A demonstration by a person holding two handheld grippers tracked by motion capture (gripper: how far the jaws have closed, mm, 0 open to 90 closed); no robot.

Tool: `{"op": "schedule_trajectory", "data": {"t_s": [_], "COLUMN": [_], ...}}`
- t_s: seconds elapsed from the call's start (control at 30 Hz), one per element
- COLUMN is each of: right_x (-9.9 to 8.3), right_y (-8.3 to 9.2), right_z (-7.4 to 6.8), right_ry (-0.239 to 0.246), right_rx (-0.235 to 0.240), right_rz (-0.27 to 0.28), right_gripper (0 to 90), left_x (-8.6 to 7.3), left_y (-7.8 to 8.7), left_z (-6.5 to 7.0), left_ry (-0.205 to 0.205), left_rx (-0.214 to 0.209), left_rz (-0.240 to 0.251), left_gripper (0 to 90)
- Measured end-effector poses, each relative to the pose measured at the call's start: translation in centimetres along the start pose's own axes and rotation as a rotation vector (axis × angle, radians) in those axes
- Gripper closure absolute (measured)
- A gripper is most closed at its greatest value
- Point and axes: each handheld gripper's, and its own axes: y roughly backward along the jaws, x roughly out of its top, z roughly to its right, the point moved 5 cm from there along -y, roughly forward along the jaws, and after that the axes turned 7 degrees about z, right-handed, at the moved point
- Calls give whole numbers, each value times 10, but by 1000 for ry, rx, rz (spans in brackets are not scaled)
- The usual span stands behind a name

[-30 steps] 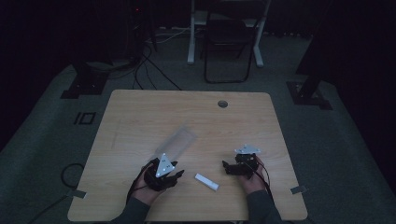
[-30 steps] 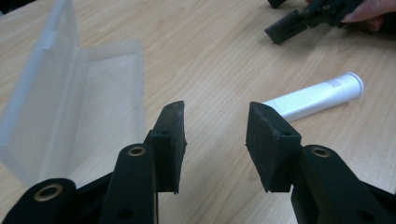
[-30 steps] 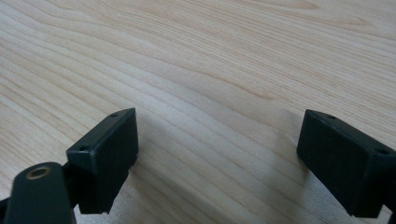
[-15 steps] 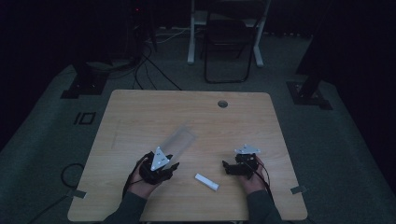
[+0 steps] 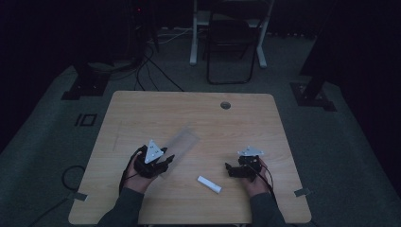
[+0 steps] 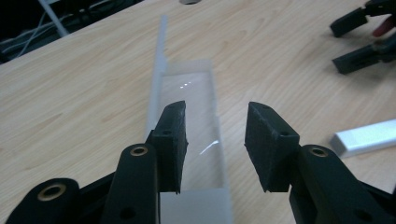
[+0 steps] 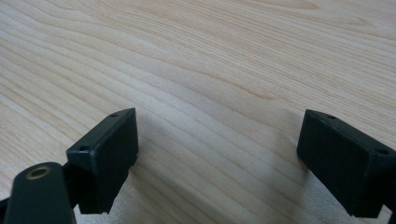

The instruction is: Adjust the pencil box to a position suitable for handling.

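L claw (image 6: 215, 140) hung open w/ clear tray (image 6: 191, 93) end between jaws, ungripped; R claw (image 7: 219, 158) open over bare table (image 7: 210, 56); best square jaws on tray walls, then squeeze.

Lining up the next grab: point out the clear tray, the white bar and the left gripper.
clear tray (image 6: 189, 100), left gripper view, its glossy floor.
white bar (image 5: 209, 184), high view, its middle.
left gripper (image 6: 215, 140), left gripper view, between its fingertips.

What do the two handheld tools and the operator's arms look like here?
Left tool: black body, grey three-cornered plate on top, two black blocky jaws with brass-coloured rivets, dark cable looping off its side. Right tool: the same black build and grey plate, with a reddish cable trailing back. Both forearms wear dark grey long sleeves.
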Motion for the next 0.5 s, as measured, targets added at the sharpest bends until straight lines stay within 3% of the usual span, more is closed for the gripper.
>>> {"op": "schedule_trajectory", "data": {"t_s": [0.23,0.5], "right_x": [0,0], "right_y": [0,0], "right_z": [0,0], "right_ry": [0,0], "right_rx": [0,0], "right_rz": [0,0], "right_gripper": [124,124], "left_x": [1,-6], "left_y": [-1,-11], "left_z": [-10,-23], "left_ry": [9,19], "left_rx": [37,83], "left_rz": [3,-36], "left_gripper": [577,570]}}
